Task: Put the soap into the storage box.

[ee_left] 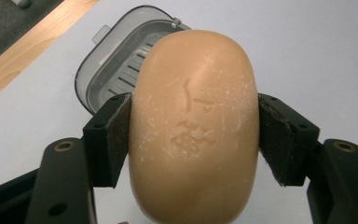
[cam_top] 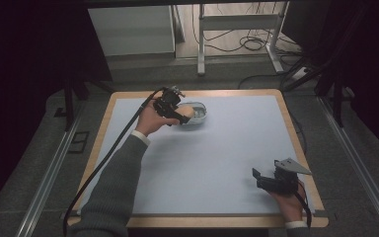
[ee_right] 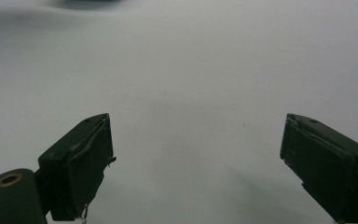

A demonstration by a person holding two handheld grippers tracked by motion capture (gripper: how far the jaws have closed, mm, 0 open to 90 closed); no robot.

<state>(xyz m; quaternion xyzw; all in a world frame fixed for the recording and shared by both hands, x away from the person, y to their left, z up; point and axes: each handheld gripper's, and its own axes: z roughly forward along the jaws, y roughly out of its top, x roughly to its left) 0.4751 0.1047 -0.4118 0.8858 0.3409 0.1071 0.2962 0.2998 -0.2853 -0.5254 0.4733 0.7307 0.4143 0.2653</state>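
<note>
A tan oval bar of soap (ee_left: 193, 126) is clamped between the two black jaws of my left gripper (ee_left: 193, 140), its stamped face turned to the camera. In the high view the left gripper (cam_top: 180, 116) holds the soap (cam_top: 187, 113) just above the near edge of a grey soap dish (cam_top: 199, 112) at the far middle of the table. The dish (ee_left: 116, 70) has a ribbed insert and lies behind the soap. My right gripper (cam_top: 257, 178) rests at the near right of the table, jaws wide apart with nothing between them (ee_right: 196, 158).
A pale blue-grey mat (cam_top: 217, 153) covers the wooden table (cam_top: 301, 148). A black cable (cam_top: 108, 158) trails from the left gripper along the sleeve. Beyond the table are a desk frame (cam_top: 237, 29) and floor cables.
</note>
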